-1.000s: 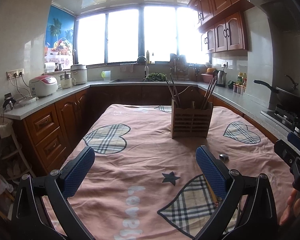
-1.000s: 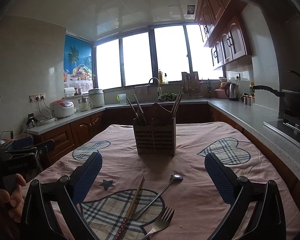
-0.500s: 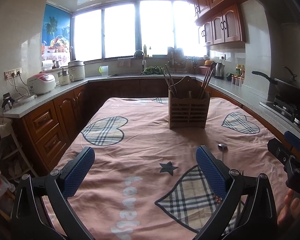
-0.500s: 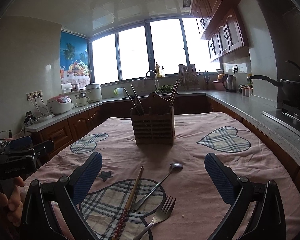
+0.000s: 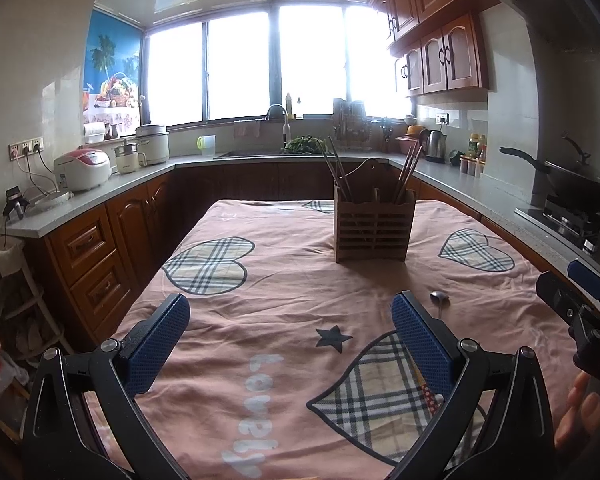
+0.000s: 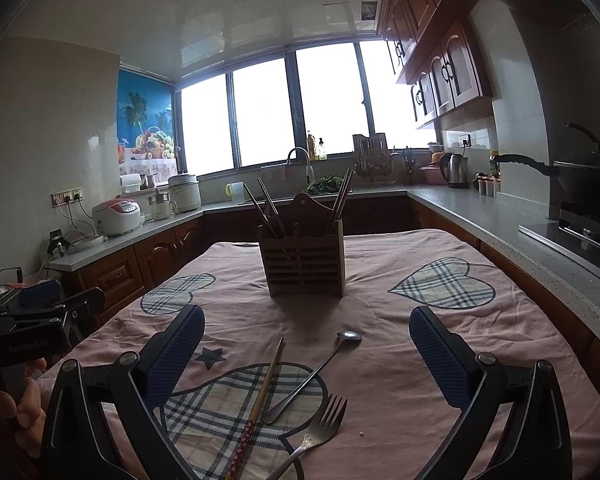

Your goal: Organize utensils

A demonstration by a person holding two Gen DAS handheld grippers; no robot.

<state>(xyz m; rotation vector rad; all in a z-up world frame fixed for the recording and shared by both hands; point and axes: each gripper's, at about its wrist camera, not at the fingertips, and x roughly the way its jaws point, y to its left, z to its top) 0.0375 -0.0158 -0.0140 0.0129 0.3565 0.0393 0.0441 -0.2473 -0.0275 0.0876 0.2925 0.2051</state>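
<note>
We hold our right gripper (image 6: pixel 306 344) low over the table, its two blue pads spread wide apart and with nothing between them; our left gripper (image 5: pixel 290 334) is the same — wide open, empty, above the pink tablecloth (image 5: pixel 284 280). Just under and ahead of the right gripper three utensils lie loose on the cloth: a chopstick (image 6: pixel 260 396) with a red patterned end, a metal spoon (image 6: pixel 312 372) lying slanted with its bowl away from us, and a fork (image 6: pixel 320 424) nearest to us, its tines close to the spoon's handle. The chopstick and the spoon handle rest on a plaid heart print. From the left wrist view we see only the spoon bowl (image 5: pixel 439 297), just behind the right-side pad. Farther on, in the middle of the table, stands a wooden slatted utensil holder (image 6: pixel 303 260), upright, well apart from the loose pieces. It holds several chopsticks (image 6: pixel 268 208) that lean out at the left and at the right; what else is inside, we cannot tell. Nothing stands between the grippers and the holder. Around the table runs a grey counter (image 5: pixel 140 176) with a rice cooker (image 5: pixel 83 170), a kettle (image 6: pixel 454 170) and, on the stove, a black wok (image 5: pixel 576 188).
</note>
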